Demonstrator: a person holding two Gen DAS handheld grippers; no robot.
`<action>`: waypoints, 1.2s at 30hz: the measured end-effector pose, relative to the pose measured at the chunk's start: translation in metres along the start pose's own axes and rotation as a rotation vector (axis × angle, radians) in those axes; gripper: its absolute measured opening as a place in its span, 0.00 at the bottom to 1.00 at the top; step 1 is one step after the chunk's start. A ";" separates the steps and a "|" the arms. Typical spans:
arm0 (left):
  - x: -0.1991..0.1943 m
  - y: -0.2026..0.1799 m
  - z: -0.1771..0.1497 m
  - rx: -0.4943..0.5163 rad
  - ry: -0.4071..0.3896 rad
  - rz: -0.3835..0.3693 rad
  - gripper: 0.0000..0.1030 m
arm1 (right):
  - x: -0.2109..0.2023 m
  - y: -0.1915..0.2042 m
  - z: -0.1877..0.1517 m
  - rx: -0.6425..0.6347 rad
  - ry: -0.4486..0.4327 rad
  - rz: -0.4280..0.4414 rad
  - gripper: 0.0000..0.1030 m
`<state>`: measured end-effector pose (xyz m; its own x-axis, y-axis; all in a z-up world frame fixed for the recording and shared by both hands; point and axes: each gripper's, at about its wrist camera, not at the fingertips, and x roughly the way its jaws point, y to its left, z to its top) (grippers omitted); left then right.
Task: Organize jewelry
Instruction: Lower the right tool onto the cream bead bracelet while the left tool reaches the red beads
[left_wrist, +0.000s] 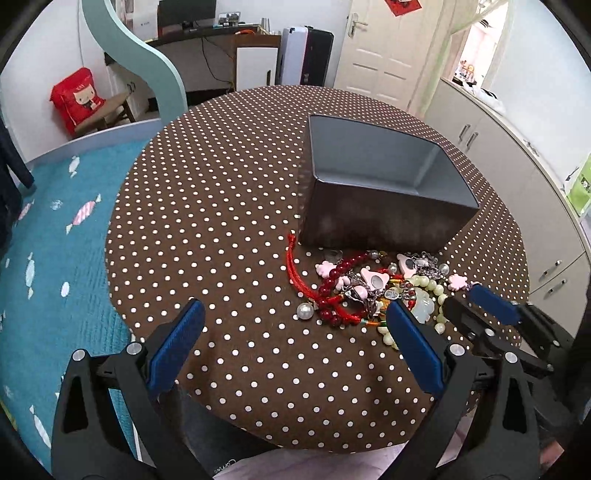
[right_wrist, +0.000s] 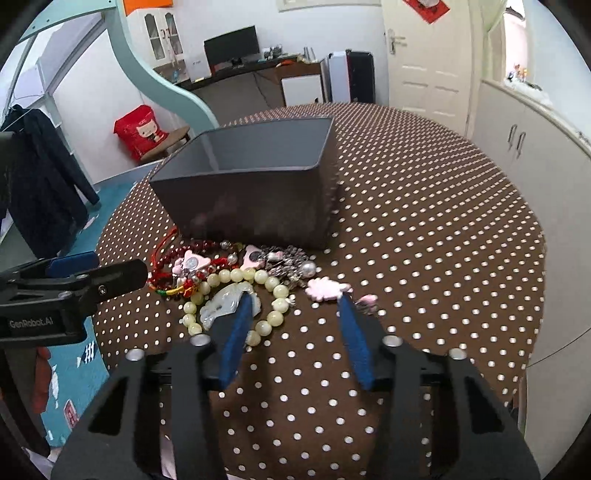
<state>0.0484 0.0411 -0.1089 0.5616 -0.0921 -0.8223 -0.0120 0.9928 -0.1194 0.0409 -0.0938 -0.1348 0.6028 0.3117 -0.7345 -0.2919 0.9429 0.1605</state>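
A heap of jewelry (left_wrist: 373, 291) lies on the brown dotted table in front of an open grey box (left_wrist: 384, 192). It holds a red bead bracelet (left_wrist: 332, 280), a red cord (left_wrist: 295, 266), a pale green bead bracelet (right_wrist: 229, 291) with a jade pendant (right_wrist: 225, 306), pink charms (right_wrist: 325, 288) and silver chains. My left gripper (left_wrist: 295, 314) is open, just left of the heap. My right gripper (right_wrist: 295, 304) is open at the heap's near edge, its left finger over the jade pendant. The box (right_wrist: 255, 184) looks empty inside.
The round table (left_wrist: 221, 221) has a brown cloth with white dots. A bed with a teal cover (left_wrist: 55, 258) lies left. White cabinets (right_wrist: 535, 184) stand right. The left gripper (right_wrist: 85, 273) shows at the left of the right wrist view.
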 end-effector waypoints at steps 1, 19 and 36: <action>0.002 0.001 0.001 0.000 0.003 -0.002 0.95 | 0.002 0.000 0.001 0.002 0.016 -0.001 0.37; 0.023 0.008 0.035 0.091 -0.008 0.008 0.95 | 0.017 0.017 -0.003 -0.190 0.004 -0.064 0.08; 0.053 -0.018 0.051 0.329 0.057 -0.023 0.64 | -0.026 -0.015 0.031 -0.047 -0.126 0.051 0.08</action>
<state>0.1205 0.0221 -0.1222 0.5117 -0.1101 -0.8521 0.2733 0.9611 0.0399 0.0525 -0.1128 -0.0977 0.6738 0.3740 -0.6373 -0.3573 0.9198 0.1621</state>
